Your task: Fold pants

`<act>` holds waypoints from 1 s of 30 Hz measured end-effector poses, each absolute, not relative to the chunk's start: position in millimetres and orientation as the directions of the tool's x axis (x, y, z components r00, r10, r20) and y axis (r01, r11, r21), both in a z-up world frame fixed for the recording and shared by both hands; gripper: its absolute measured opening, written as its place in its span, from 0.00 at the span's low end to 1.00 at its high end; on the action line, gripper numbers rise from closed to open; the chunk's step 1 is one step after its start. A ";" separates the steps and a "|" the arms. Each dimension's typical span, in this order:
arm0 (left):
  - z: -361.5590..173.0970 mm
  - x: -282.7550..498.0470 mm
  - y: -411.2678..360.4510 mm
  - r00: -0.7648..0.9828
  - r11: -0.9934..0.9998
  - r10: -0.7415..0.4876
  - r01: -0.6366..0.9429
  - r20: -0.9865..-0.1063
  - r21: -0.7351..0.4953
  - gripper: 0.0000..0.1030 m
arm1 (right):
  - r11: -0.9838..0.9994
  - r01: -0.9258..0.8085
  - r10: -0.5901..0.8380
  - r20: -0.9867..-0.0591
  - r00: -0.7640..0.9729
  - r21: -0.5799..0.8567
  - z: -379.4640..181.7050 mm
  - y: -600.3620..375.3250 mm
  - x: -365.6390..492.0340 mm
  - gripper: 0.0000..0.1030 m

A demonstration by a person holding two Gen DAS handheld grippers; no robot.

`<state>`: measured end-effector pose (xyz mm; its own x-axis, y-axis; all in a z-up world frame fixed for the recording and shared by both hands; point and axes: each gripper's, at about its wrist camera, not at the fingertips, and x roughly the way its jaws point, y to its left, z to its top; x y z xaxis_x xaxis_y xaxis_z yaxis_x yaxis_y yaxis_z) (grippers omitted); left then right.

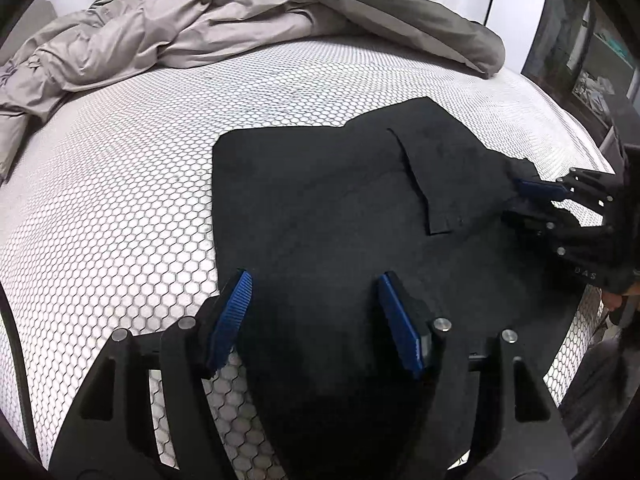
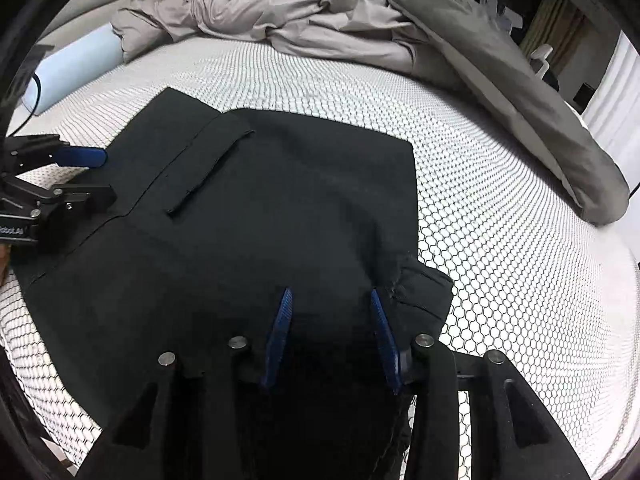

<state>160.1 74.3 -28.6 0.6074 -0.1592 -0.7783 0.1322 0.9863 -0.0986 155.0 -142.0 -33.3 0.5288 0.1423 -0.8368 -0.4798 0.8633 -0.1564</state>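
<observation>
Pants (image 1: pixel 340 208) lie folded flat on mattress (image 1: pixel 120 200). Left gripper (image 1: pixel 314 304) released, jaws apart over near edge. Right gripper (image 2: pixel 330 320) parted too, nothing pinched; bunched corner may spring open if left unsmoothed.

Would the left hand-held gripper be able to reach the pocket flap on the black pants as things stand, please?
Probably yes: the left hand-held gripper is open over the pants, and only flat fabric lies before the pocket flap.
</observation>
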 end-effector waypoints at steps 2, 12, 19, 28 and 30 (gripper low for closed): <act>-22.4 155.8 79.7 0.621 0.989 -0.141 0.113 -0.771 -0.090 0.58 | 0.861 -0.487 0.158 -0.832 0.531 -0.147 -27.7 -139.2 150.7 0.41; -11.4 199.6 68.9 0.606 0.986 -0.158 0.137 -0.780 -0.093 0.58 | 0.892 -0.449 0.299 -0.820 0.487 0.059 -16.6 -119.5 177.5 0.41; -29.3 192.8 85.6 0.579 0.986 -0.162 0.135 -0.799 -0.102 0.60 | 0.887 -0.440 0.103 -0.867 0.488 -0.143 -41.5 -112.2 182.6 0.41; -12.3 178.6 82.5 0.616 0.995 -0.084 0.096 -0.784 -0.031 0.60 | 0.897 -0.434 0.164 -0.844 0.511 -0.088 -23.1 -123.3 166.3 0.40; 2.6 179.3 80.3 0.662 0.994 -0.098 0.104 -0.743 -0.038 0.60 | 0.900 -0.434 0.206 -0.834 0.512 -0.043 -14.8 -121.9 166.5 0.40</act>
